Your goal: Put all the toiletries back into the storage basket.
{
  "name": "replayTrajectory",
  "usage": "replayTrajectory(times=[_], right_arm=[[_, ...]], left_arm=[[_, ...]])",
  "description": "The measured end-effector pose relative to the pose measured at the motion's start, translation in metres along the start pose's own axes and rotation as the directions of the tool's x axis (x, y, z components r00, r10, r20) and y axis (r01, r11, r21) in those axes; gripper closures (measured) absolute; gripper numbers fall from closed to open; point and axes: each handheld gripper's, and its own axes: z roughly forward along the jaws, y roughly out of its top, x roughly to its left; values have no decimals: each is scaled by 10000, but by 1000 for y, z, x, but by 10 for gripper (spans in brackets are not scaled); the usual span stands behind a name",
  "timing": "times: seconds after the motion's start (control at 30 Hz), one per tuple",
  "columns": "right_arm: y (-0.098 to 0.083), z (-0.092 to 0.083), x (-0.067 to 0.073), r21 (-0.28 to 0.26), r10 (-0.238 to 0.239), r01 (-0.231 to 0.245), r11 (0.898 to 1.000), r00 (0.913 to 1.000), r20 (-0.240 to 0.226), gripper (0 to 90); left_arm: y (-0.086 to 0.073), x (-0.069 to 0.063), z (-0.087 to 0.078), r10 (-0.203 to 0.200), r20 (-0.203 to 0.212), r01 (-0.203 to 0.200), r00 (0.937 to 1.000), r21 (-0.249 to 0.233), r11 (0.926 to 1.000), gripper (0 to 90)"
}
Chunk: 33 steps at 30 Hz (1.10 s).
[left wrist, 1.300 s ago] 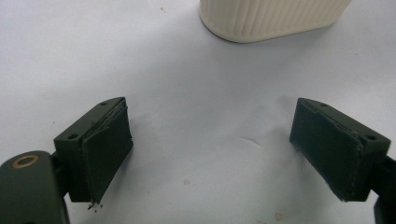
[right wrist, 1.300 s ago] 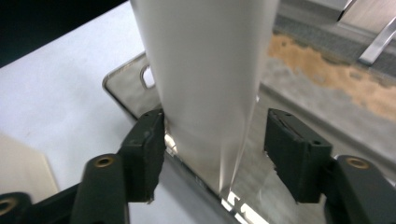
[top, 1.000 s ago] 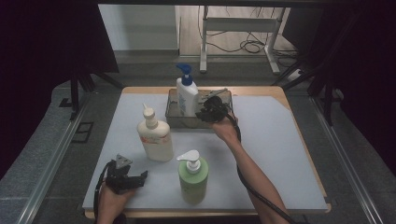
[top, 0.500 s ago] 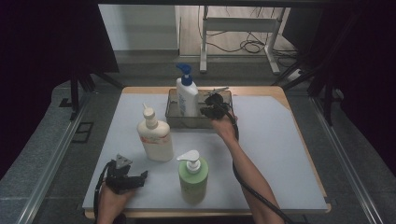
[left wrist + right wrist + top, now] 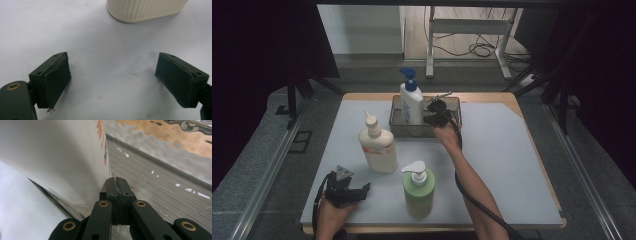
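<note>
A white bottle with a blue pump (image 5: 411, 102) stands in a clear bin (image 5: 454, 101) at the back of the table. My right gripper (image 5: 431, 115) is down inside that bin, just right of the bottle. In the right gripper view its jaws are pressed together with nothing between them, and the right gripper (image 5: 117, 181) has its tips right at the white bottle (image 5: 50, 152), above the ribbed bin floor (image 5: 155, 185). My left gripper (image 5: 363, 188) rests near the front left edge. The left gripper (image 5: 112, 82) is open wide over the mat and holds nothing.
A cream pump bottle (image 5: 378, 147) stands left of centre, and its base (image 5: 145, 10) lies just ahead of the left jaws. A green pump bottle (image 5: 418, 192) stands near the front middle. The white mat (image 5: 512, 150) covers the table's right half.
My right gripper has shifted slightly left inside the bin, closer to the white bottle. The left gripper has stayed still.
</note>
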Motion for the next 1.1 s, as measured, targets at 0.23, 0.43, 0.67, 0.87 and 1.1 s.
replayTrajectory(times=[0.23, 0.43, 0.67, 0.87, 1.1], right_arm=[[3, 5, 6, 35, -87, 88, 10000, 9999, -73, 880], [6, 9, 12, 85, -93, 95, 9999, 9998, -159, 876], [8, 15, 18, 114, -207, 210, 9997, 9995, -220, 874], [11, 17, 23, 125, -255, 258, 9996, 9994, -212, 871], [13, 22, 30, 113, -325, 328, 9994, 9992, -245, 870]], left_arm=[[0, 0, 0, -4, 4, 4, 10000, -1, 10000, 119], [0, 0, 0, 38, 3, -38, 10000, 36, 10000, 119], [0, 0, 0, 37, 6, -37, 10000, 38, 10000, 119], [0, 0, 0, 40, 7, -40, 10000, 40, 10000, 119], [0, 0, 0, 43, 7, -43, 10000, 46, 10000, 119]])
